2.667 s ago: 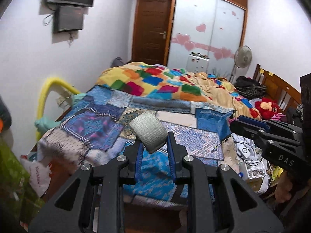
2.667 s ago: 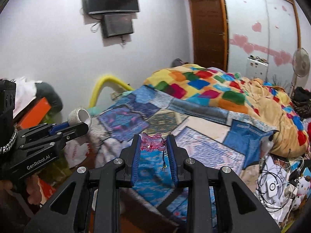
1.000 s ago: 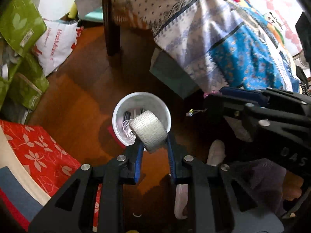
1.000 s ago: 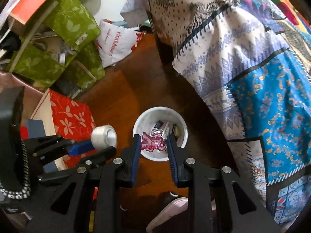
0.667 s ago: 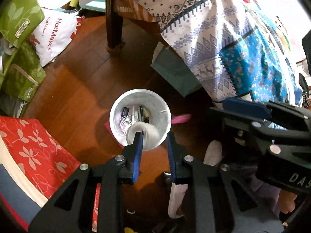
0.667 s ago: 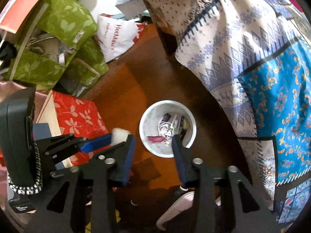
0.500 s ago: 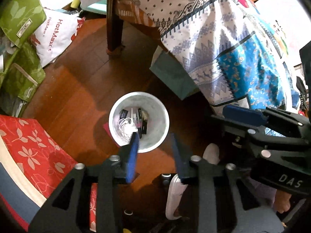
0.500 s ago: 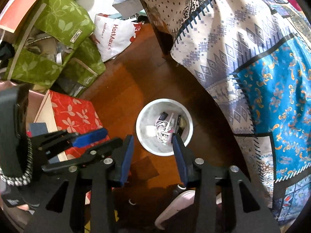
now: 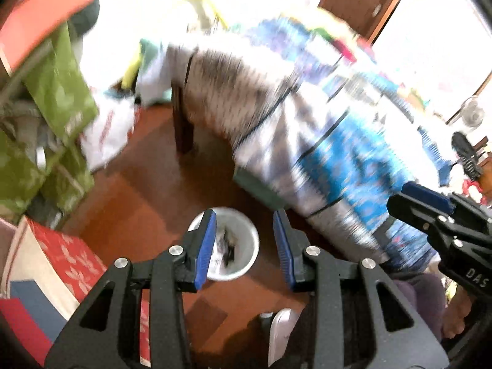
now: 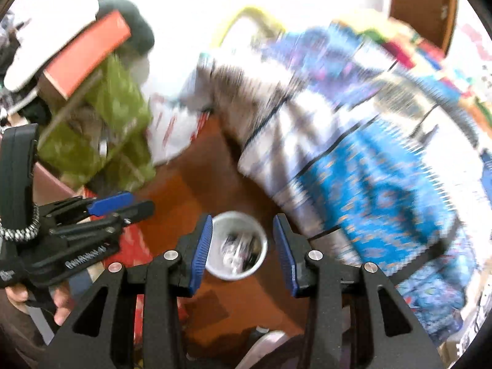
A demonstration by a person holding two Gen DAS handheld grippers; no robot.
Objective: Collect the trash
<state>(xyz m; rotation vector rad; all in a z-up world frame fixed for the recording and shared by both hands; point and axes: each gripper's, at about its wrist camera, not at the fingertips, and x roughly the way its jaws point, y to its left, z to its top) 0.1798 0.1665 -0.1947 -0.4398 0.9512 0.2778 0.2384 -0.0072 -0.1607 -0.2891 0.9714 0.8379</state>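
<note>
Bin [image 10: 236,247] of trash stands on the floor by the bed; left gripper [image 9: 244,247] and right gripper [image 10: 243,250] gape empty above it; best sweep slowly to spot remaining litter.

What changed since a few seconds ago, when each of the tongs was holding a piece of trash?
Both tongs let go over the white bin: the left tongs dropped the roll of tape, the right tongs the pink scrap. Both now stand open and empty, and the views are swinging up from the floor, blurring the bed. The bin stayed where it was on the wooden floor.
</note>
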